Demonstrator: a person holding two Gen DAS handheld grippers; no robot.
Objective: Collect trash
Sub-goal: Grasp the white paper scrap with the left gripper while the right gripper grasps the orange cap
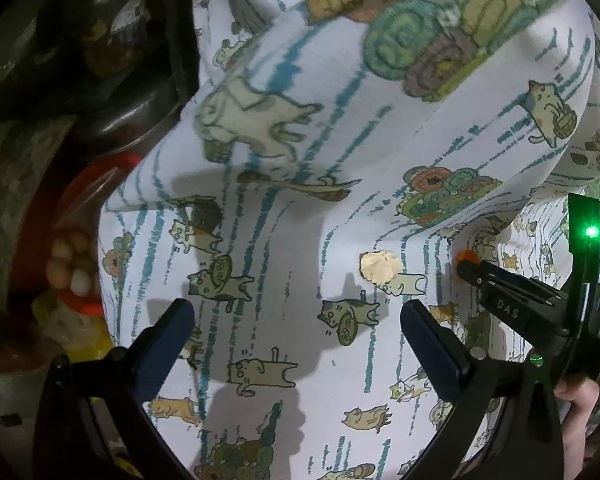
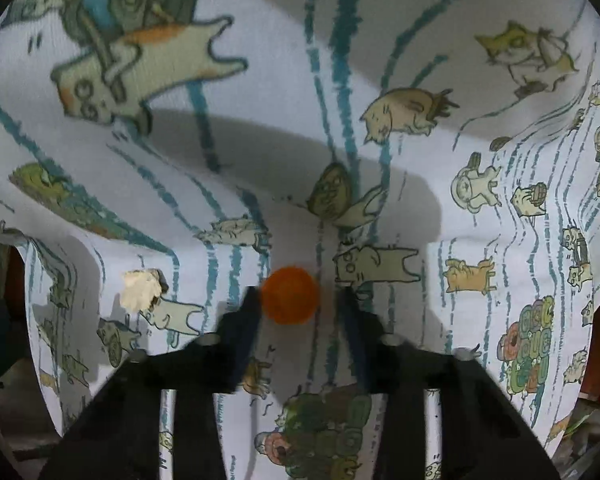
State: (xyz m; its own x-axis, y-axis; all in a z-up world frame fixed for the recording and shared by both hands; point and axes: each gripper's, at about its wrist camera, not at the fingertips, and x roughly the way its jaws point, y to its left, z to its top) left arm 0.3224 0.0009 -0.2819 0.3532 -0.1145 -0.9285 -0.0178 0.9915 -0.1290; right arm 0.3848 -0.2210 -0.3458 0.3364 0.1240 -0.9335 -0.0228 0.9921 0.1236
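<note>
An orange ball-shaped scrap (image 2: pixel 290 296) lies on the cat-print sheet (image 2: pixel 380 20). My right gripper (image 2: pixel 296 300) points down at it with a finger on each side; the left finger touches it and a narrow gap shows at the right finger. A cream crumpled scrap (image 2: pixel 140 290) lies to its left. In the left wrist view the same cream scrap (image 1: pixel 380 268) lies just beyond my left gripper (image 1: pixel 296 308), which hangs open and empty over the sheet (image 1: pixel 300 140). The right gripper (image 1: pixel 470 266) reaches in from the right, with the orange scrap (image 1: pixel 466 257) at its tip.
Left of the sheet's edge, in the dark, stand metal pots (image 1: pixel 112 40), a red basin (image 1: pixel 36 208) with small pale round things (image 1: pixel 66 260), and a yellow object (image 1: pixel 76 328). A person's hand (image 1: pixel 576 404) holds the right gripper's handle. The sheet has raised folds at the top.
</note>
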